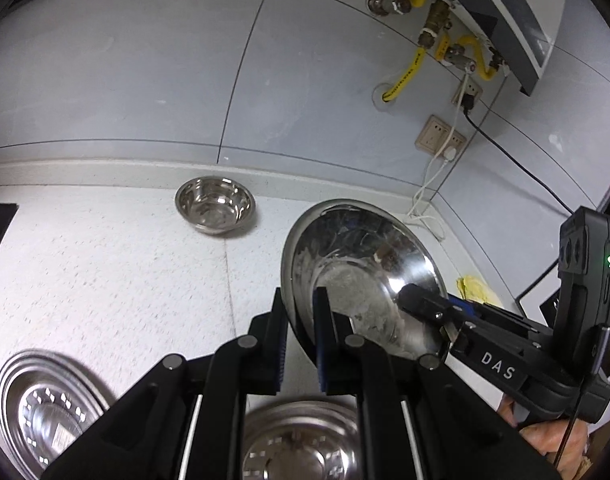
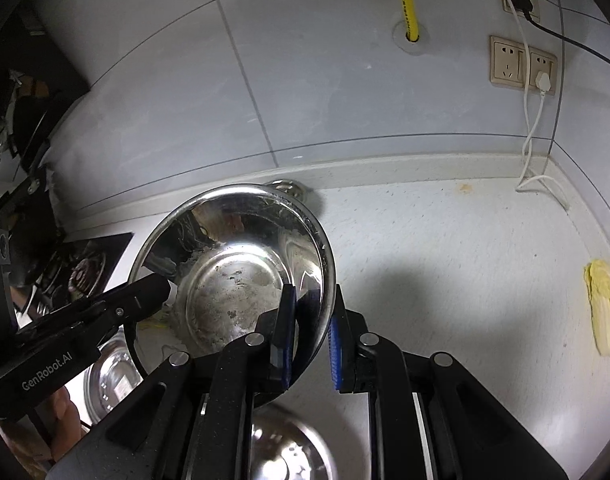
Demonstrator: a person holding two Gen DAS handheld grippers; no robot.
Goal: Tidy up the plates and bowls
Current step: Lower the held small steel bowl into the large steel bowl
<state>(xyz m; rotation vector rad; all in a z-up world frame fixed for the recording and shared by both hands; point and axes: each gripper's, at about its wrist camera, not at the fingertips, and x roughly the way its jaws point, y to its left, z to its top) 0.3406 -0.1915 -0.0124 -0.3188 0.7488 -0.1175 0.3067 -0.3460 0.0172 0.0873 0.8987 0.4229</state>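
A large steel bowl (image 1: 357, 264) is held tilted in the air above the white counter, gripped from both sides. My left gripper (image 1: 301, 320) is shut on its left rim. My right gripper (image 2: 311, 328) is shut on its right rim; the bowl also shows in the right wrist view (image 2: 229, 272). The right gripper's fingers (image 1: 421, 304) show at the bowl's right in the left wrist view. A small steel bowl (image 1: 215, 205) stands by the back wall. A steel plate (image 1: 45, 408) lies at the lower left and another steel bowl (image 1: 301, 444) lies under my grippers.
A yellow cabbage piece (image 2: 605, 308) lies on the counter (image 2: 445, 248) at right. A black stove (image 2: 81, 272) is at left. Wall sockets (image 2: 521, 64), cables and a yellow gas hose (image 2: 407, 0) sit on the tiled wall behind.
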